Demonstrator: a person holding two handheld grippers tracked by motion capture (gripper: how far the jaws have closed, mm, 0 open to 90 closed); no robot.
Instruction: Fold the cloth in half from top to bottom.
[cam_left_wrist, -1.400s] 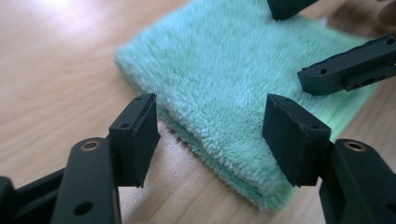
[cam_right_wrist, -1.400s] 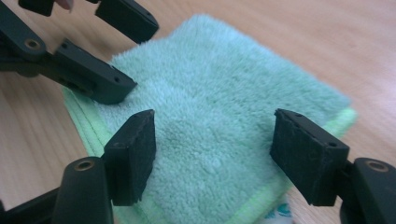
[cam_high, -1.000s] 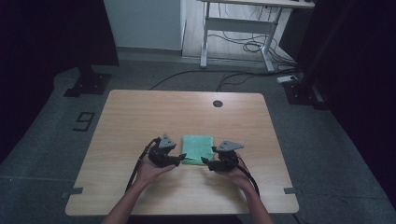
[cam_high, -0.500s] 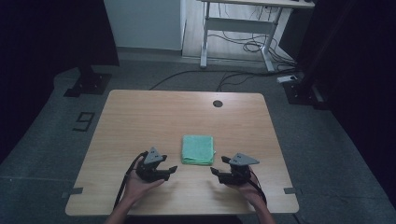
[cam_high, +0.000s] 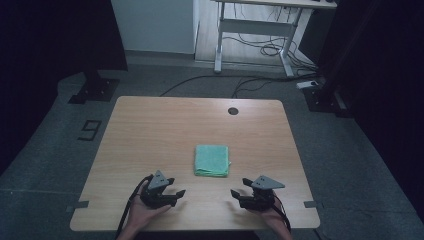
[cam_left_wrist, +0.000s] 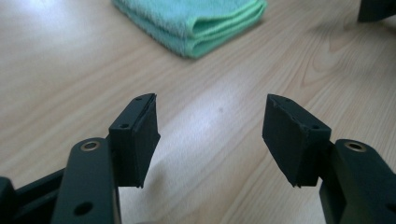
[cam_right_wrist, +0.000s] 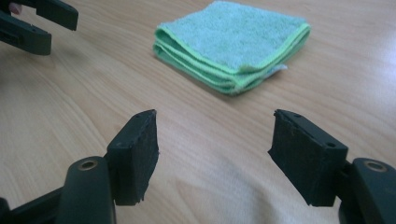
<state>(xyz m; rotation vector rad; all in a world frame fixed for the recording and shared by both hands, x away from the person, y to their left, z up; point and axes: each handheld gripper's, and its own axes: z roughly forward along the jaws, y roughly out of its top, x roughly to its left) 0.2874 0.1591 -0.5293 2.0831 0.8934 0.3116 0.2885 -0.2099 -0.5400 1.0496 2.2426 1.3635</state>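
Note:
A green cloth (cam_high: 212, 160), folded into a neat square, lies flat on the wooden table (cam_high: 150, 130) a little in front of its middle. My left gripper (cam_high: 181, 194) rests near the table's front edge, left of and nearer than the cloth, its jaws open and empty. My right gripper (cam_high: 233, 194) sits near the front edge to the right, open too, pointing left. In the left gripper view the cloth (cam_left_wrist: 196, 21) lies beyond the open gripper (cam_left_wrist: 210, 135). In the right gripper view the cloth (cam_right_wrist: 233, 44) lies past the open gripper (cam_right_wrist: 212, 154), apart from it.
A round cable hole (cam_high: 233, 111) sits near the table's far edge. Beyond the table stand a white desk frame (cam_high: 255, 30) with cables on the floor and dark stand bases (cam_high: 95, 90) at both sides. The left gripper's jaws (cam_right_wrist: 32, 23) show at the right gripper view's upper left.
Both grippers have drawn back from the cloth's sides toward the table's front edge and apart from each other. The folded cloth stays where it was.

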